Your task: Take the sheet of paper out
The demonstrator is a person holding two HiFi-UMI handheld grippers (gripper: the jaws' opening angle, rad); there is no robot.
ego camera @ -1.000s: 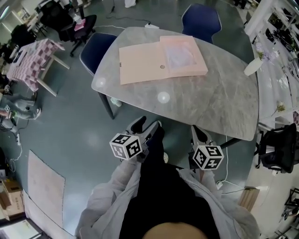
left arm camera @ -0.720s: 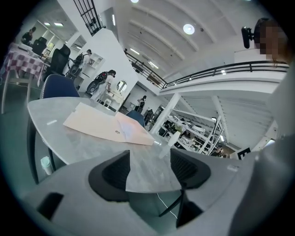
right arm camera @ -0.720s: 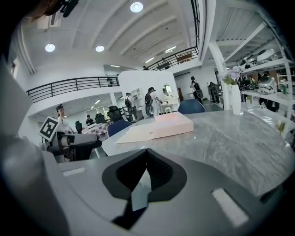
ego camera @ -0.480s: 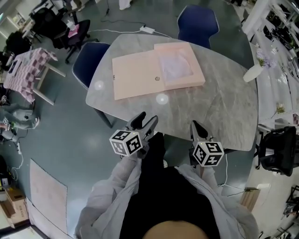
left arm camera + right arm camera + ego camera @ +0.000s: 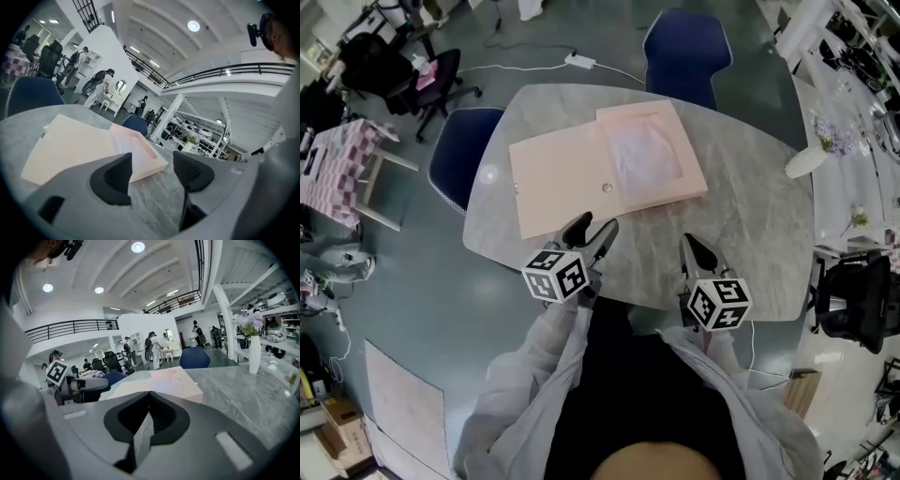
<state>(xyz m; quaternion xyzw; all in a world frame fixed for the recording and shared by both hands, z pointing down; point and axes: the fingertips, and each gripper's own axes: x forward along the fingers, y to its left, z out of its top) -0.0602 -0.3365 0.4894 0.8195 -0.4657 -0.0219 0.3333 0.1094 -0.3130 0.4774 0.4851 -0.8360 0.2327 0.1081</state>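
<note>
Sheet of paper: lies flat in the shallow tray half of an open pink box file, far-centre on the tabletop. It is pale and faintly glossy; whether it is sleeved, cannot tell. The lid half lies open to the left, flat, with a small round stud near the fold.

Left claw: spread, nothing between the jaws, close to the file's near edge. Right claw: pressed together, empty, over the near edge of the tabletop, apart from the file.

Handling (judgement): the sheet looks thin, light and limp. It will bend and may skate on the smooth tray floor. The tray walls block a side approach, so the best hold is probably a corner or the near edge, lifted first and pinched gently to avoid creasing.

Materials: the file is stiff matte board, rectangular. The tabletop is grey, stone-patterned and polished, with lamp glare.
</note>
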